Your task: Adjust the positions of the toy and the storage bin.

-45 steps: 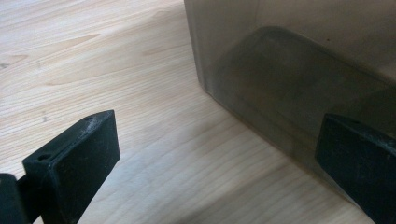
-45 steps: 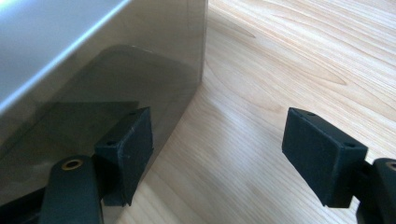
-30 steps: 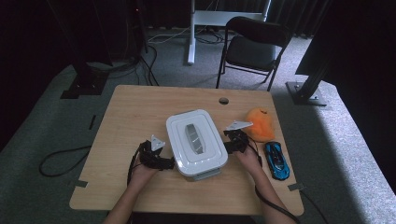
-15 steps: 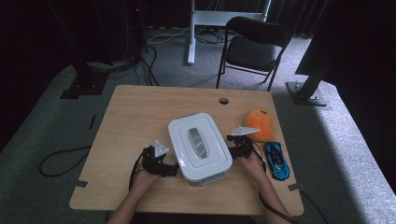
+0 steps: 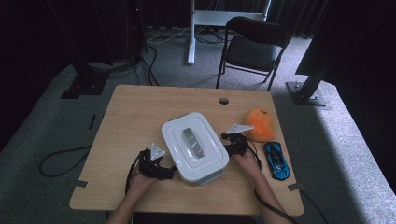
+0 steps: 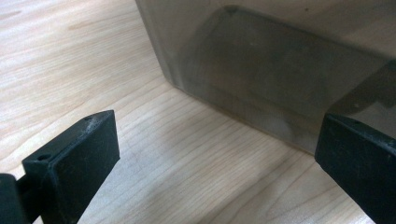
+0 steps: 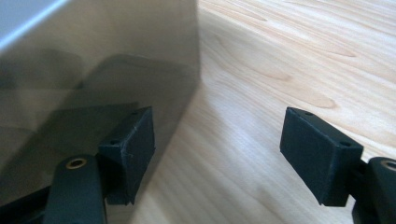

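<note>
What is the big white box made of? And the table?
The box looks like plastic: a smooth white lid with rounded corners, and cloudy, see-through walls in both gripper views. The table looks like pale wood with wavy grain lines and a matte top, though it could be a printed wood-look surface.

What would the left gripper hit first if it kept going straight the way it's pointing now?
Most likely the side wall of the white lidded box. The left gripper has open jaws aimed at that wall across a short strip of bare wooden table, though how near is hard to judge.
</note>
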The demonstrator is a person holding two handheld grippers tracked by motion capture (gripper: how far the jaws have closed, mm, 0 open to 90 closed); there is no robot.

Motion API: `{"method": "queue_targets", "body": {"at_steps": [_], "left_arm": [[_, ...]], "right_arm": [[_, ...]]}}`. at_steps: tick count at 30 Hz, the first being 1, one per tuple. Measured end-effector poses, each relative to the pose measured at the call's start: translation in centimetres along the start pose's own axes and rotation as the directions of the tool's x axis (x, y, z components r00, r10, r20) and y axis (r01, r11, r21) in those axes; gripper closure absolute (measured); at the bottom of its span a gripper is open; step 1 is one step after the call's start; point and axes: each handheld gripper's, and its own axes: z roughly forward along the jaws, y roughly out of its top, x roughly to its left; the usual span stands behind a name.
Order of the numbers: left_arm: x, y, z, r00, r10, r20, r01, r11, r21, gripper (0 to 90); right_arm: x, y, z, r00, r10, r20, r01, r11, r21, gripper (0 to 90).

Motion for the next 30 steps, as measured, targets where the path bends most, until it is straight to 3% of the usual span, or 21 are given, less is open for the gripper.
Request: {"method": "queue_targets", "body": {"at_steps": [5,9,14,19,25,27,28,30], "left_arm": [[0.7,-0.5,0.0,0.9989,-0.014,0.044,0.014,0.9998,-0.012,0.3],[2.0,-1.2,-0.2,0.9988,-0.04,0.029,0.04,0.9992,0.003,0.3],[3.4,-2.0,-1.1,0.9975,-0.069,0.011,0.069,0.9975,-0.01,0.3],[4.9,-3.3,-2.0,0.9954,-0.095,-0.008,0.095,0.9954,-0.013,0.3],[6.6,-4.9,-3.2,0.992,-0.126,-0.008,0.126,0.992,0.001,0.3],[6.9,-5.0,-3.4,0.9907,-0.135,-0.018,0.135,0.9909,-0.001,0.3],[7.4,-5.4,-3.9,0.9884,-0.144,-0.048,0.145,0.9895,0.001,0.3],[8.0,-5.8,-4.1,0.9858,-0.155,-0.066,0.156,0.9876,0.016,0.3]], "right_arm": [[-0.4,-0.1,0.0,0.9997,0.007,0.023,-0.007,1.0,0.006,15.7],[-0.1,-0.4,-0.4,0.996,-0.037,0.081,0.034,0.9985,0.043,15.7],[-0.2,-0.9,-1.2,0.9991,-0.025,0.035,0.023,0.9985,0.049,15.7],[-0.1,-1.6,-2.7,0.9978,-0.036,0.055,0.035,0.9988,0.036,15.2],[-0.1,-2.0,-4.5,0.9989,-0.026,0.039,0.025,0.9994,0.022,13.1],[-0.1,-2.1,-4.7,0.9988,-0.029,0.04,0.028,0.9992,0.029,13.3],[0.0,-2.1,-5.0,0.9993,-0.026,0.025,0.026,0.9991,0.034,13.4],[0.3,-2.3,-5.7,0.9997,-0.026,-0.003,0.026,0.9992,0.029,13.4]]}}
